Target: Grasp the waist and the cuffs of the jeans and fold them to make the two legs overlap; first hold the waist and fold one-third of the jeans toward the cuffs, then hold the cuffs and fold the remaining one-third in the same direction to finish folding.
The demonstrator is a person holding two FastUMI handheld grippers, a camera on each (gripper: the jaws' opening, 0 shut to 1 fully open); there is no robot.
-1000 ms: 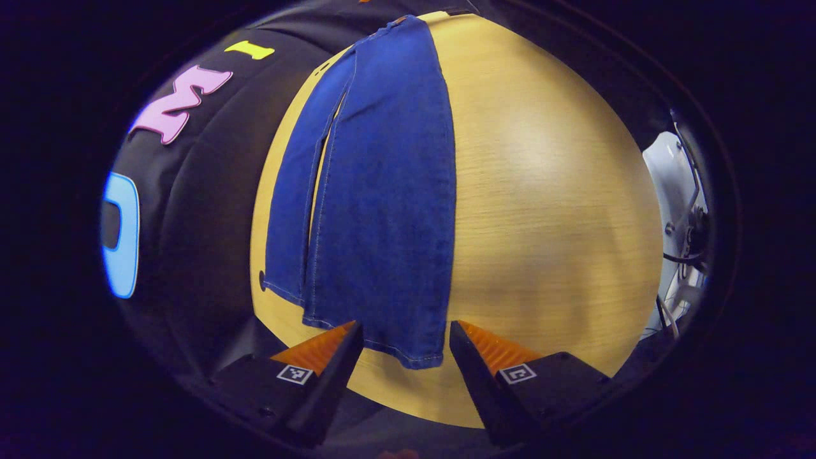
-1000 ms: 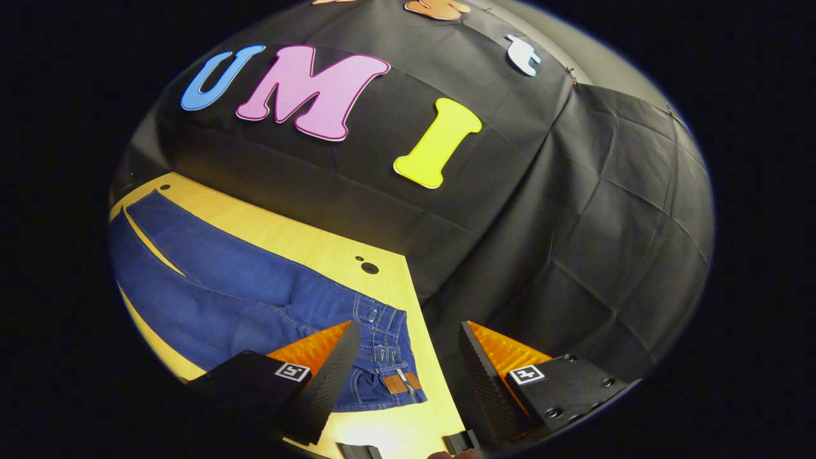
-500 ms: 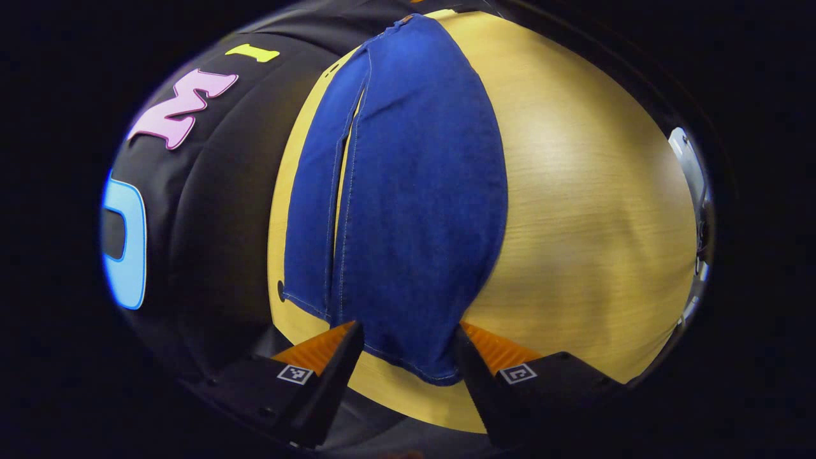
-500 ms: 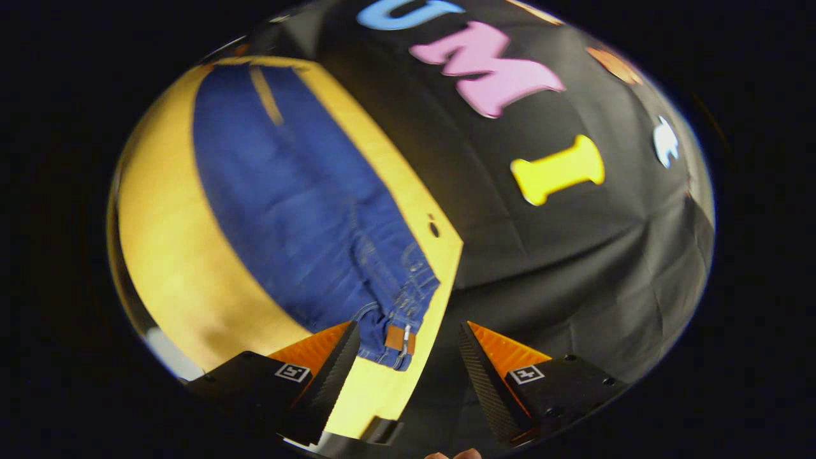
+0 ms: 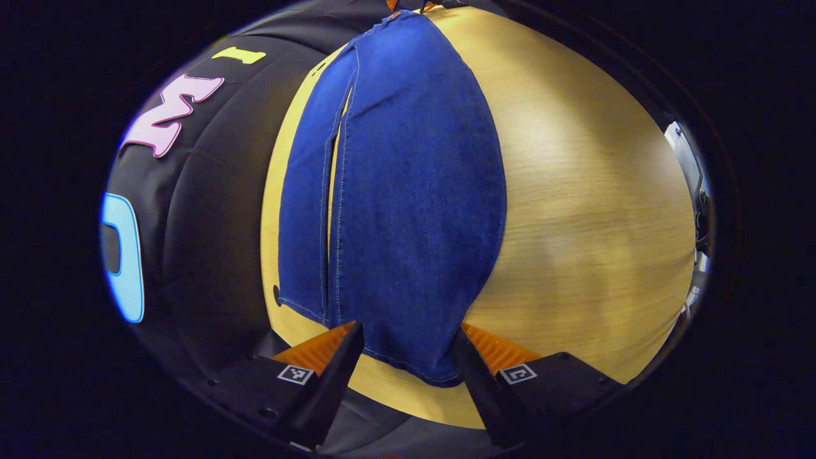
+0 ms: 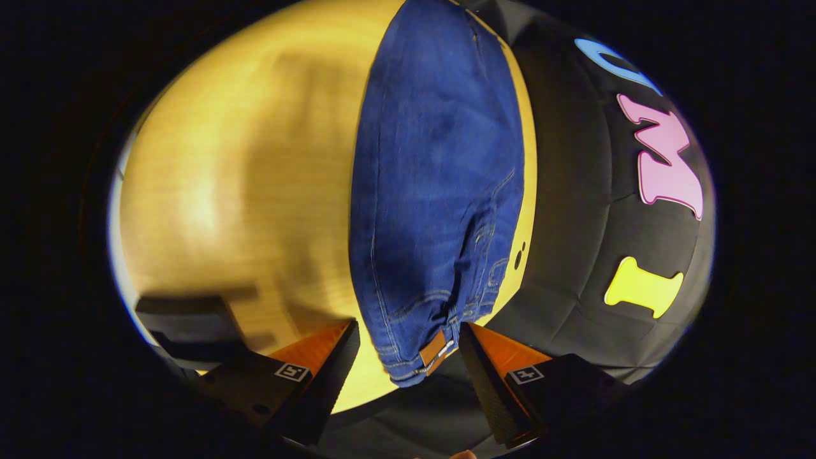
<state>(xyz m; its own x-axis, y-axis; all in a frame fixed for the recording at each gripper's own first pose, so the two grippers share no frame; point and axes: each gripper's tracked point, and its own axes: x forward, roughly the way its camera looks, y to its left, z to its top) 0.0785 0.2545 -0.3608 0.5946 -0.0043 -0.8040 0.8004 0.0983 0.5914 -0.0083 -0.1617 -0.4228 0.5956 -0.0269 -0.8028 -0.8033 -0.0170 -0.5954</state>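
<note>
Dark blue jeans (image 5: 414,191) lie lengthwise on the wooden table (image 5: 574,191). Their two legs run side by side, with a thin strip of table showing between them. In the left gripper view the cuff (image 5: 414,366) of the wider leg lies in the gap of my open left gripper (image 5: 408,349), and I cannot tell whether the fingers touch it. From the other end, the right gripper view shows the jeans (image 6: 433,159) with the waist and its brown patch (image 6: 433,349) nearest. My right gripper (image 6: 411,349) is open and straddles that waist corner without pressing on it.
Black cloth wall (image 5: 204,210) runs along the table's far long edge, close to the jeans. A dark block (image 6: 185,315) sits near the table edge beside the right gripper. Pale equipment (image 5: 688,153) stands beyond the table's other side. Bare wood (image 6: 242,178) lies beside the jeans.
The right gripper swung from facing the wall to looking along the jeans, and the waist now sits between its fingers. The left gripper came closer to the cuff, which now lies in its gap.
</note>
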